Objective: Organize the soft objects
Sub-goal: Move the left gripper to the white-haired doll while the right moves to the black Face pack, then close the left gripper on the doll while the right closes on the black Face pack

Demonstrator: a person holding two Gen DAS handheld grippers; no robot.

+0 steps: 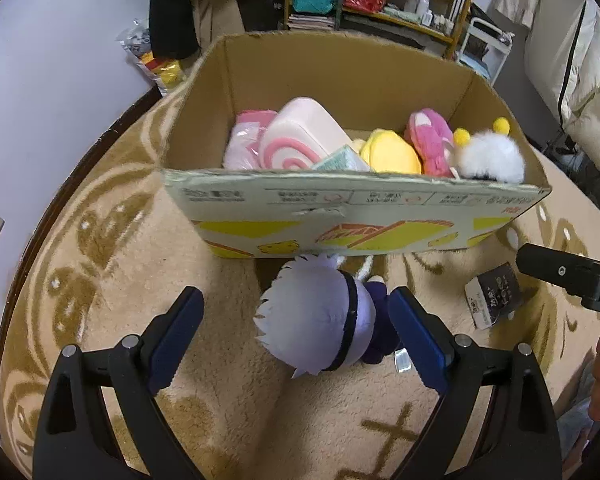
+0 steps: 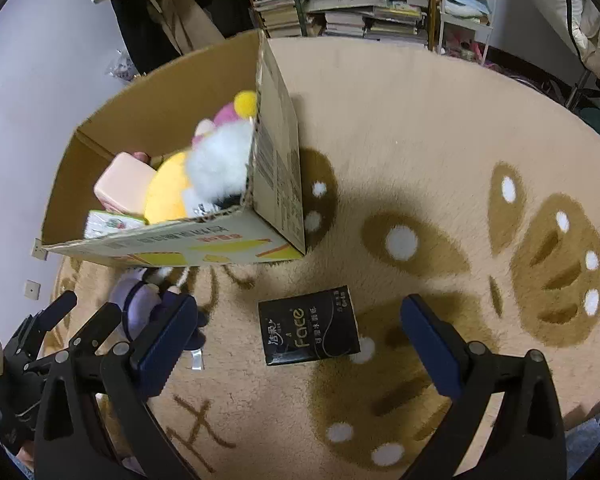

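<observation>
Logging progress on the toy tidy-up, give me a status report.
Left gripper open, straddling white-haired plush doll on rug, not clamped. Right gripper open over black tissue pack. Cardboard box just ahead, partly filled.

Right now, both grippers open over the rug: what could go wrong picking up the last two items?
1. The left gripper straddles the white-haired plush doll off-centre; its right finger already crowds the doll's dark body, so closing may pinch only an edge and it could slip.
2. The doll lies close to the cardboard box front wall; lifting forward might snag it.
3. The black tissue pack lies flat on deep rug; the right gripper may scoop pile.
</observation>
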